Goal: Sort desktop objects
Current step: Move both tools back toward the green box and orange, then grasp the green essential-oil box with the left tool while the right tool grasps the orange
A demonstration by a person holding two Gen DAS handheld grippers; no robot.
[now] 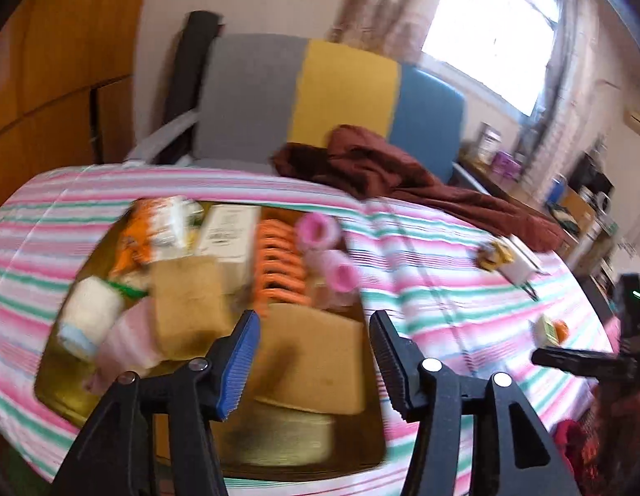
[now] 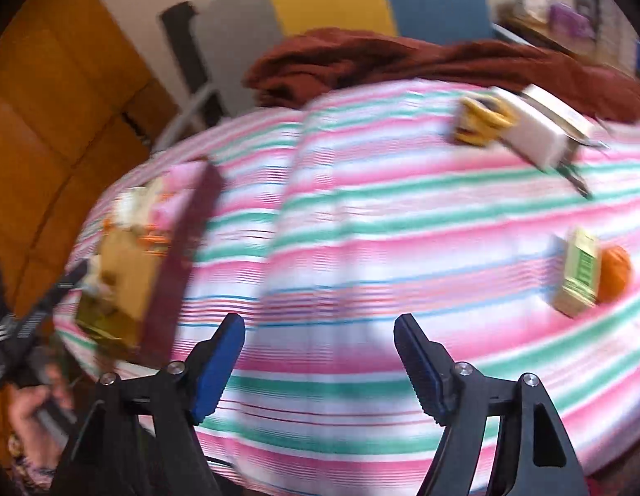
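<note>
My left gripper (image 1: 315,316) hangs open over a golden tray (image 1: 59,392) at the left of the striped table. Nothing is pinched between its fingers; a brown block (image 1: 315,363) lies in the tray below them. The tray also holds a second brown block (image 1: 187,301), orange clips (image 1: 278,264), pink rollers (image 1: 328,248), a white box (image 1: 231,233) and a white roll (image 1: 88,314). My right gripper (image 2: 320,319) is open and empty above bare striped cloth (image 2: 361,227). To its right lie a green-and-cream carton (image 2: 580,277) and an orange ball (image 2: 617,273).
A white block (image 2: 534,136) and a yellow-black item (image 2: 483,122) lie at the far right of the table. A dark red cloth (image 1: 402,169) is heaped at the back edge. A grey, yellow and blue chair (image 1: 340,95) stands behind. Both views are motion-blurred.
</note>
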